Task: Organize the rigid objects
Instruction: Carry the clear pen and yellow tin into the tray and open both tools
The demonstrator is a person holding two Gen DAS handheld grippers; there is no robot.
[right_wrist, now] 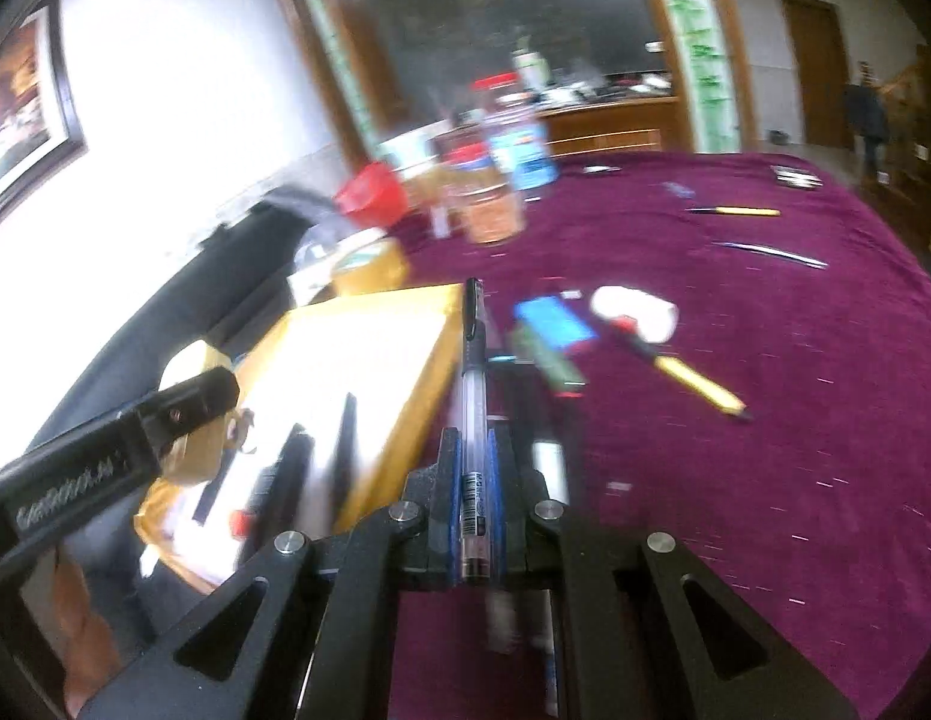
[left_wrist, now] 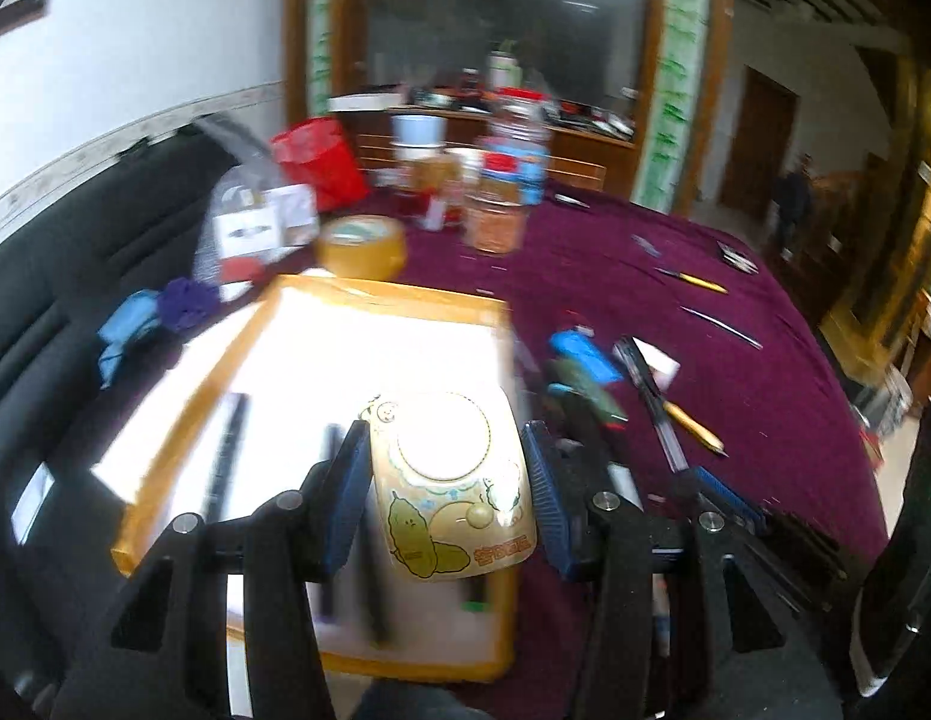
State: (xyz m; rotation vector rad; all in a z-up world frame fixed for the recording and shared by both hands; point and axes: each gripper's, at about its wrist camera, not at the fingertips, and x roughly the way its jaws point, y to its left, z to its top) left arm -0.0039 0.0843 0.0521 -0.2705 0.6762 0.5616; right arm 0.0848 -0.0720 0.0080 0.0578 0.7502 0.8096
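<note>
I have the left gripper [left_wrist: 444, 480] clamped on a cream cartoon-printed gadget [left_wrist: 453, 480] with a round white dial, its blue pads pressing both sides. It hangs above the yellow-rimmed white tray [left_wrist: 399, 354] at the near left of the maroon tablecloth [left_wrist: 735, 276]. The gadget's lower end and the print on it are hard to read through blur.

My right gripper [right_wrist: 472, 480] is pinched tight on a clear-barrelled pen [right_wrist: 474, 396] with a black cap, pointing away from me just beside the tray's right rim. The pen's near end is lost between the pads.

Dark pens or markers [left_wrist: 225, 456] lie in the tray, smeared beyond telling apart. On the cloth to the right I make out a blue card [right_wrist: 552, 321], a yellow pencil [right_wrist: 699, 387] and a white scrap [right_wrist: 636, 306]; far jars [left_wrist: 495, 210] and a tape roll [left_wrist: 360, 246] are blurred. The left gripper's arm cuts across the right view's left edge.
</note>
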